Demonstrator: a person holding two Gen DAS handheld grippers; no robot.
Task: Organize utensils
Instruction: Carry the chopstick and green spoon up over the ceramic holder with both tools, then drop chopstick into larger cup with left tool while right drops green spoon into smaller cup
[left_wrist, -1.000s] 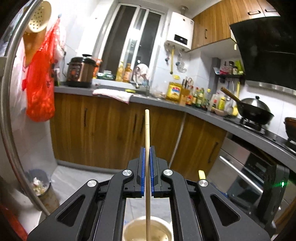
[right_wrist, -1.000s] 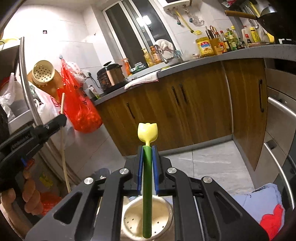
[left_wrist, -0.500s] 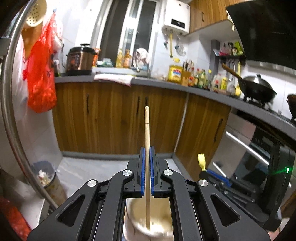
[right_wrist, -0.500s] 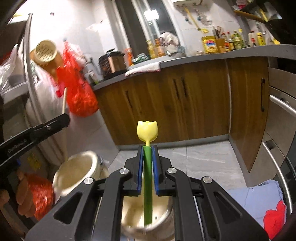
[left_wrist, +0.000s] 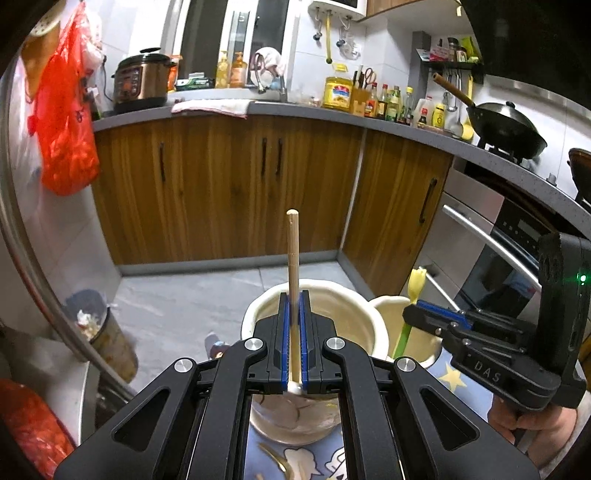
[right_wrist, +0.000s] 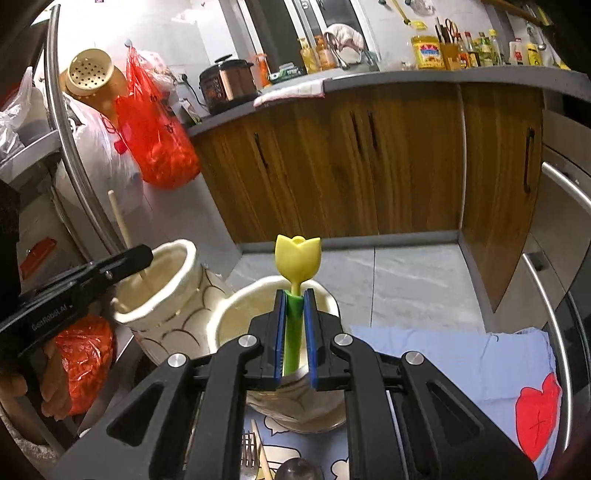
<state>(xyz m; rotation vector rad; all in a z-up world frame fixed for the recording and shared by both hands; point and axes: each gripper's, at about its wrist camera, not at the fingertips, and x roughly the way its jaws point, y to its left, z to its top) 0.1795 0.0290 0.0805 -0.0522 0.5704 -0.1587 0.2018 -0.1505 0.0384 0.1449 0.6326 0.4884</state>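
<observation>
Left to right. The left gripper (left_wrist: 294, 332) was clamped on a wooden chopstick (left_wrist: 292, 254), its pads pressed flat against the shaft. The stick stood nearly upright, its long axis running straight down between the jaws, and its lower end hung inside the mouth of the left cream pot (left_wrist: 343, 321), directly below the grip. Just beside it, the right cream pot (right_wrist: 236, 314) sat touching or nearly touching its neighbour on a blue patterned cloth (right_wrist: 461, 354). The right gripper (right_wrist: 294, 332) was closed on the green handle of a tulip-topped utensil (right_wrist: 297, 256), also held upright, yellow head up and lower end inside that pot's rim. Each hand was the nearer one to its own pot. Judged from this, each piece needed only a release to drop in. A fork (right_wrist: 248, 456) and other pieces lay on the cloth nearer the cameras.
</observation>
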